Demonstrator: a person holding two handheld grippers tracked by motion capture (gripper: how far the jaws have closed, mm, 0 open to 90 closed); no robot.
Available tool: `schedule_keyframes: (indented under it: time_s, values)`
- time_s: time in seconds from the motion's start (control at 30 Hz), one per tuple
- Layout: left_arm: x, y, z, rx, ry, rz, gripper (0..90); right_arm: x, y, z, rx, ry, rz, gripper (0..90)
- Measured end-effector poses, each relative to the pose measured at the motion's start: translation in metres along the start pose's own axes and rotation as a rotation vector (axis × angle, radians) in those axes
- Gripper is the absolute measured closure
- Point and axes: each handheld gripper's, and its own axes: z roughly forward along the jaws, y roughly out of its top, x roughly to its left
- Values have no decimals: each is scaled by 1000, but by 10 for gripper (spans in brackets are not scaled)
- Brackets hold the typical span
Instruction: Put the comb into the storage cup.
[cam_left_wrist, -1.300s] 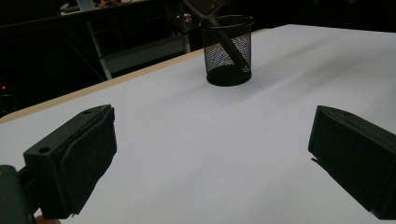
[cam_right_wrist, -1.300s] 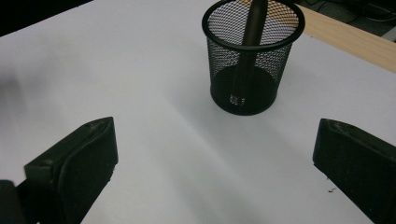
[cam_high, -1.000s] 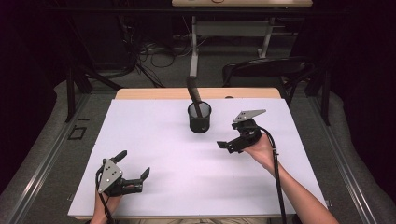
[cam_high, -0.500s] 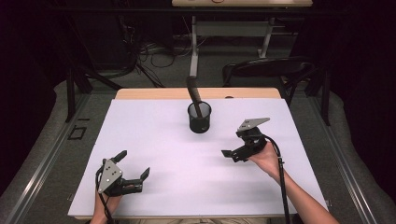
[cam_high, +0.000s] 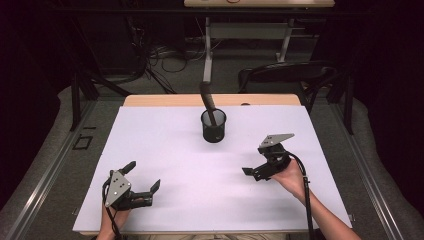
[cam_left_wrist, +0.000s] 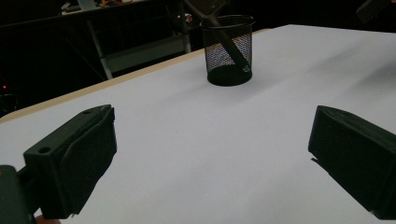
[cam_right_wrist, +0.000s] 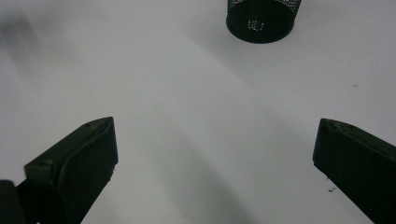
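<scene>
Here we have both tools empty: our left hand-held gripper (cam_high: 144, 186) rests low at the near left of the white tabletop (cam_high: 165, 145) with its jaws spread wide, and our right hand-held gripper (cam_high: 256, 169) hovers over the right half, jaws likewise spread and pinching nothing. The thing nearest the work is the black mesh cup (cam_high: 213, 125), standing upright towards the far middle of the tabletop, well apart from both tools, with a dark tool handle (cam_high: 208, 98) leaning out of it towards the far edge (what kind of tool, we cannot tell). We judge that the handle is already in the cup and our hands are standing off, so any next move would call for a long reach forward and a level approach, since a light cup could tip if nudged. Through the mesh a small pale label (cam_right_wrist: 254, 24) shows in the right gripper view, too blurred to read.
</scene>
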Motion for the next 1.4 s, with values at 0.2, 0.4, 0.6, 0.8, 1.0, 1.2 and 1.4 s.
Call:
schedule_keyframes:
  time_s: [0.2, 0.4, 0.6, 0.8, 1.0, 1.2, 1.4]
  values:
    - [0, 0, 0, 0, 1, 2, 12, 2, -7, -2, -2, -3, -2, 0]
    - [0, 0, 0, 0, 0, 0, 12, 5, -15, -7, -5, -13, 4, 0]
    - [0, 0, 0, 1, 1, 1, 12, 7, -22, -12, -18, -23, 6, 0]
    - [0, 0, 0, 3, 0, 0, 12, 7, -30, -18, -38, -38, 14, 0]
    - [0, 0, 0, 3, -1, 0, 12, 10, -37, -24, -54, -54, 18, 0]
    - [0, 0, -1, 2, 0, 2, 12, 13, -44, -29, -74, -65, 25, 0]
    - [0, 0, -1, 3, 0, 4, 12, 17, -51, -35, -103, -84, 32, 0]
